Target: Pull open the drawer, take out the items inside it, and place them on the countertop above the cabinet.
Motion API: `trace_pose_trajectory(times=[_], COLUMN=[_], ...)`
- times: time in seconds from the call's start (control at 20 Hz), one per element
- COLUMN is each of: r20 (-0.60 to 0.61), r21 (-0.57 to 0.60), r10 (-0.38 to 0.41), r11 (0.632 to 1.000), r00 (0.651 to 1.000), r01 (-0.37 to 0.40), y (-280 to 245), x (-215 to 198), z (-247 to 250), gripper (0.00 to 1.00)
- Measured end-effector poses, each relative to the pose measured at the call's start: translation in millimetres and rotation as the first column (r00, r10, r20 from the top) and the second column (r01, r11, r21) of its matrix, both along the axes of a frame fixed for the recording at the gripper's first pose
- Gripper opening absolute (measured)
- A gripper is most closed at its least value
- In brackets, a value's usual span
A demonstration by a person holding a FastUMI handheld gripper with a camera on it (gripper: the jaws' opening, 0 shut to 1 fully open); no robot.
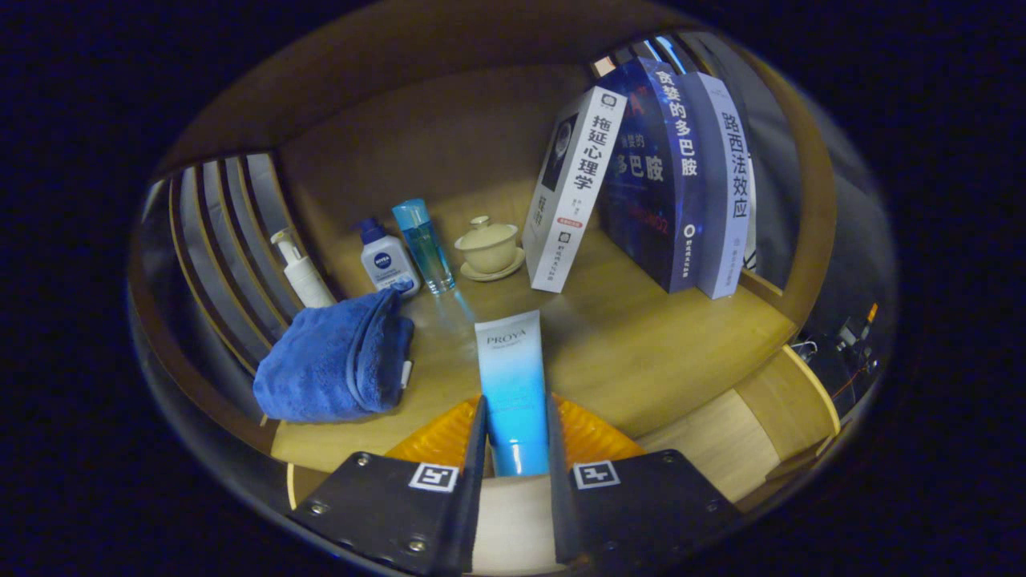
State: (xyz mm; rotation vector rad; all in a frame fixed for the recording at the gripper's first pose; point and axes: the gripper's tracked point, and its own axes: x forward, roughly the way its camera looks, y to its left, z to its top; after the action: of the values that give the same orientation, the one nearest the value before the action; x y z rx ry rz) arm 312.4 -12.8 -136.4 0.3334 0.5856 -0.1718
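My gripper (515, 421) is shut on a blue-and-white cosmetic tube (511, 377); both fingers press on its lower sides. The tube points forward over the wooden countertop (641, 353), its white end reaching ahead of the fingertips. Whether the tube rests on the wood or hangs just above it, I cannot tell. A folded blue towel (337, 361) lies on the countertop just left of the tube.
Beyond the fingers stand a white pump bottle (302, 272), a small blue-capped bottle (385, 260), a clear blue bottle (423, 244) and a lidded cream cup on a saucer (489, 247). Three books (641, 176) lean at the right. Slatted wooden sides enclose the shelf.
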Motion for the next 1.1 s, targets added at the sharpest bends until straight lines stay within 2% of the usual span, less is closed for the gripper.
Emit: trace_pose_trajectory(times=[0.5,0.75,1.0,1.05,1.1], r20=[0.014,0.006,0.066,0.079,0.093], r21=[0.008,-0.013,-0.018,-0.015,-0.024], r10=[0.028,0.013,0.003,0.001,-0.001], r11=[1.0,1.0,1.0,1.0,1.0], r00=[1.0,1.0,0.998,0.997,0.996], r01=[-0.028,-0.013,-0.001,0.0,0.003], y=[-3,-9,-12,-13,-15], x=[23,26,23,20,17], z=[-6,-7,14,20,26], gripper=[0.38,0.38,0.46,0.53,0.53])
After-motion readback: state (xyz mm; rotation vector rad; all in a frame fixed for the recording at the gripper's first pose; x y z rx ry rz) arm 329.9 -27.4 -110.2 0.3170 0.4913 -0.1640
